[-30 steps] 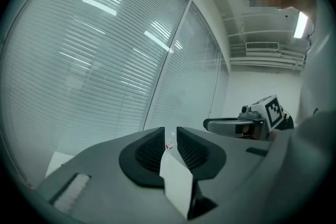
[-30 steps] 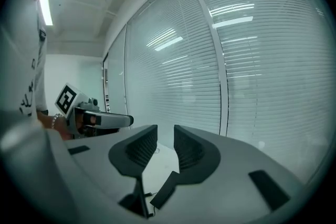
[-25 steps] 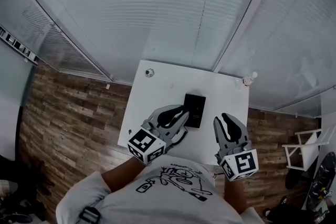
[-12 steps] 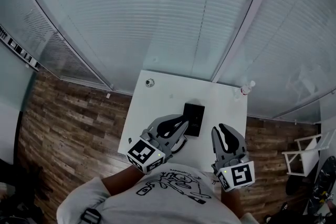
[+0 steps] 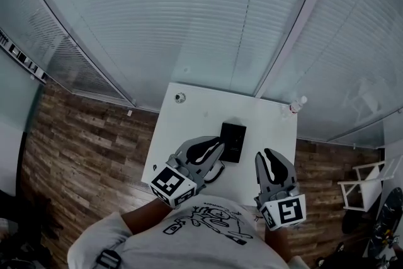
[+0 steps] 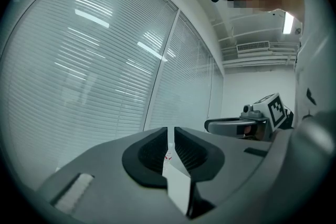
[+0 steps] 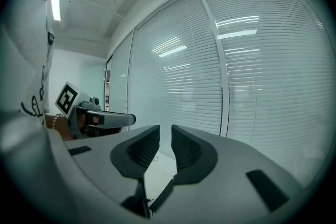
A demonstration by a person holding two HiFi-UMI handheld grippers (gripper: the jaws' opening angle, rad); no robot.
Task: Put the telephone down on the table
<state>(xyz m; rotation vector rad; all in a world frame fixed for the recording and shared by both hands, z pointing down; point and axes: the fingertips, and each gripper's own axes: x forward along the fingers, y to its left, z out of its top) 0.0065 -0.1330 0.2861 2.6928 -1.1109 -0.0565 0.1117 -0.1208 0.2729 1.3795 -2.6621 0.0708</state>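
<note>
1. Black ribbed pads [image 6: 152, 153] line the left gripper [image 6: 170, 136]. Its two jaws are drawn together with only a thin slit between them, and nothing is caught there.
2. The right gripper [image 7: 164, 139] is likewise clenched on nothing. Its ridged dark pads sit in smooth, rounded shells of matt grey plastic.
3. In the head view both grippers are held over the near edge of the table, the left gripper [image 5: 219, 145] angled inward and the right gripper [image 5: 269, 154] pointing straight ahead. Each carries a white cube [image 5: 169, 184] printed with square black markers at its rear.
4. The telephone [image 5: 233, 142], a flat black rectangular slab, lies on the table between the two grippers. The left gripper's tips are just beside its left edge; whether they touch it cannot be told. The right gripper is clearly apart from it.
5. The table [image 5: 189, 116] is a plain white rectangle with a smooth top. A small round object [image 5: 180, 98] sits near its far left corner and a small bottle [image 5: 296, 105] at its far right corner.
6. Brown wood-plank flooring [image 5: 82, 135] surrounds the table. Beyond it are tall glass walls covered by pale horizontal slat blinds [image 5: 189, 16].
7. At the bottom of the head view is the person's white shirt [image 5: 208, 233] with a black line drawing.
</note>
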